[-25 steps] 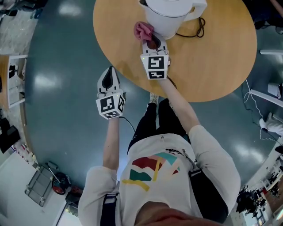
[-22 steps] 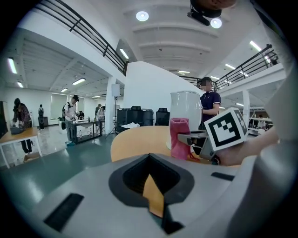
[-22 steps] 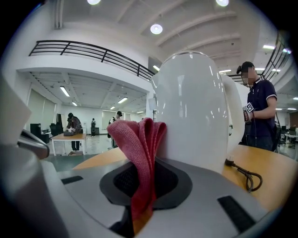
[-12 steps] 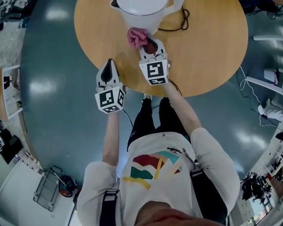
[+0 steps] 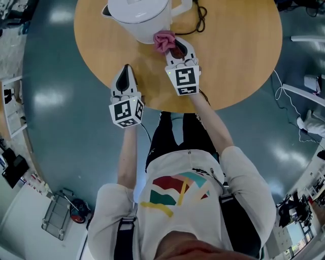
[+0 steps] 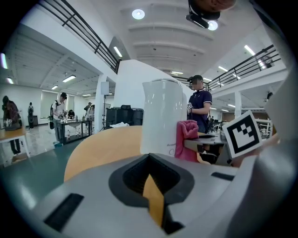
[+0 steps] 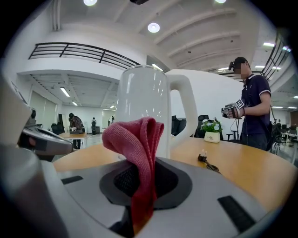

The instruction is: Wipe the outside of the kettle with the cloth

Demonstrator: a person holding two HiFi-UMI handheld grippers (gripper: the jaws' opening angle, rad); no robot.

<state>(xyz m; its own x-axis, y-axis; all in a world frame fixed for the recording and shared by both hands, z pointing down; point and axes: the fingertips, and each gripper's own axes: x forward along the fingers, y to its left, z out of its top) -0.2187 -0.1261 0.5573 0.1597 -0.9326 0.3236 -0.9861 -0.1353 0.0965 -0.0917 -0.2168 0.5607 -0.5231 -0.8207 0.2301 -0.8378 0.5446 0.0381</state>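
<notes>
- The right gripper [image 5: 175,49] is clamped on a pink cloth [image 5: 163,40]; the right gripper view shows the fabric pinched between the jaws, with a folded bunch standing up out of them
- The bunched cloth lies against the lower wall of the white electric kettle [image 5: 137,18], on the side below the kettle's handle [image 5: 184,6]
- The left gripper [image 5: 125,68] has its jaws together with nothing between them; it points at the kettle from the near side, apart from it, and is just beside the right gripper
- The kettle stands upright on a round wooden table [image 5: 238,61], with its spout [image 5: 105,10] facing away from the handle
- A black power cord [image 5: 200,19] lies looped on the wood just past the kettle's handle, close to the path round that side; its plug [image 7: 204,158] rests on the tabletop
- Beyond the cord, on the handle side of the kettle, the tabletop is bare wood out to its rim
- The left gripper's tips sit just over the table's near rim, with teal floor [image 5: 61,101] beneath its body
- Well behind the kettle, a small potted plant [image 7: 212,130] sits on the far part of the table and a person [image 7: 253,107] stands holding another gripper
</notes>
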